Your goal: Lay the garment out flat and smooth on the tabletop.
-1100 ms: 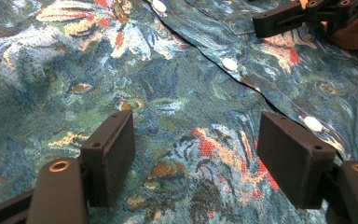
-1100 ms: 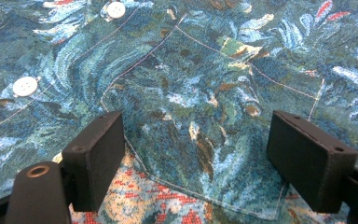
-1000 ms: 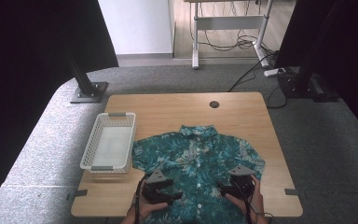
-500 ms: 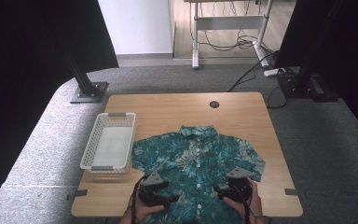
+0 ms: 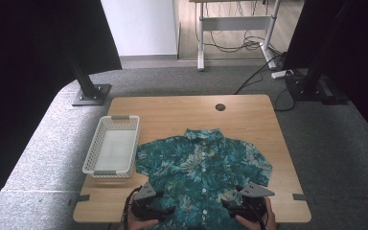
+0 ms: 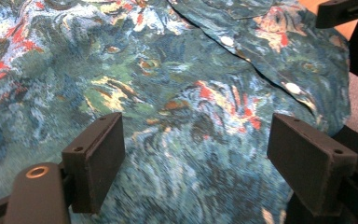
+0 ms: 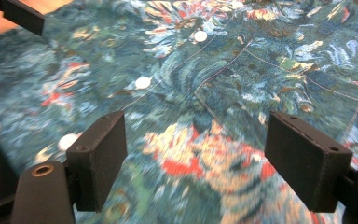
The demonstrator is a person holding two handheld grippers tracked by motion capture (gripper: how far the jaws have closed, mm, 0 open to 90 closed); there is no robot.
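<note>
A teal floral short-sleeved shirt (image 5: pixel 203 167) lies spread flat on the wooden table (image 5: pixel 172 112), collar at the far side and white buttons down the middle. My left gripper (image 5: pixel 165 210) hangs over the hem at its near left. In the left gripper view this gripper (image 6: pixel 196 140) is open; its jaws have just been opening, and only loose cloth lies beneath them. My right gripper (image 5: pixel 230 206) is over the hem's near right. In the right gripper view it (image 7: pixel 196 135) stands open above the fabric, pads off the cloth.
An empty white mesh basket (image 5: pixel 111 151) stands on the table's left side, just beside the shirt's sleeve. A round cable hole (image 5: pixel 220 107) sits near the far edge. Black stand bases (image 5: pixel 92 93) and floor cables (image 5: pixel 268 52) lie beyond the table.
Both hands have drawn back with their grippers toward the table's near edge, over the shirt's hem. The shirt lies as before.
</note>
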